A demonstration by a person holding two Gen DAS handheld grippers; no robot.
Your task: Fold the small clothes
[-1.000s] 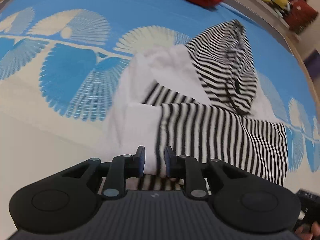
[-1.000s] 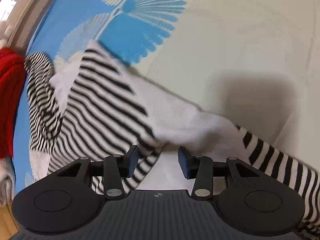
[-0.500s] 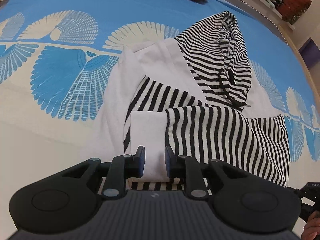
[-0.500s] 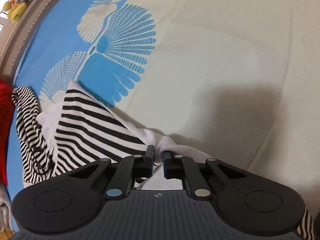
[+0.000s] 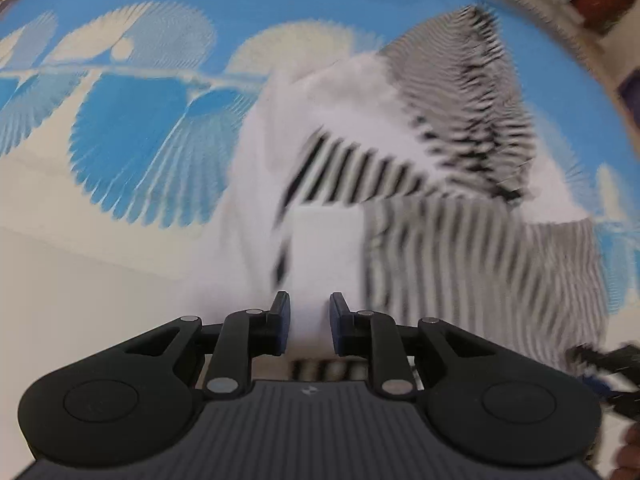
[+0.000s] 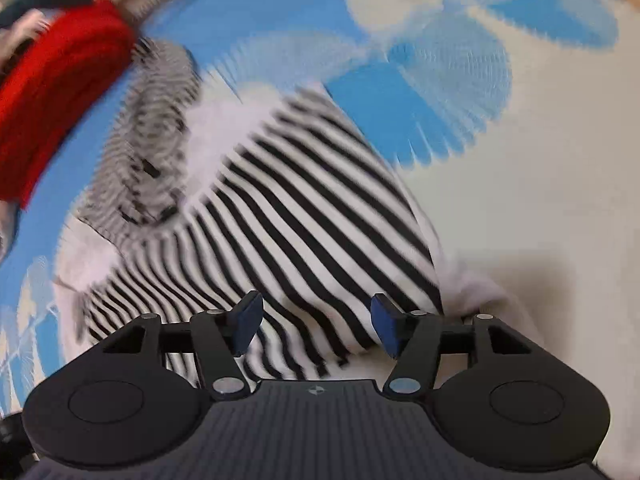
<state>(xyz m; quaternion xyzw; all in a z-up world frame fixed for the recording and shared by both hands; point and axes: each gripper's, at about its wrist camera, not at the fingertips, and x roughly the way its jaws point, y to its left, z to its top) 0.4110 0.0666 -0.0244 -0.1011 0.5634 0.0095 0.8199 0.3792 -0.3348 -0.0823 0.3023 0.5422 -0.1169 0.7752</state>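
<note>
A white hoodie (image 5: 352, 92) with black-and-white striped sleeves and hood (image 5: 480, 100) lies on the blue and cream bedspread (image 5: 140, 120). A striped sleeve is folded across its body. In the left wrist view my left gripper (image 5: 310, 320) stands at the near edge, its jaws a narrow gap apart with a white fold filling the gap. In the right wrist view my right gripper (image 6: 316, 312) hovers over the striped sleeve (image 6: 320, 200). Its jaws are opening wide and the pads touch no cloth. Both views are blurred.
A red garment (image 6: 52, 92) lies beyond the hood (image 6: 156, 128) near the bed's far edge. Cream bedspread (image 6: 540, 200) stretches to the right of the hoodie. The other gripper shows as a dark blur (image 5: 608, 364) at the lower right of the left wrist view.
My right gripper, shut on the white edge half a second ago, has let go, opened wide and swung over the striped sleeve. The left gripper's gap and place are unchanged.
</note>
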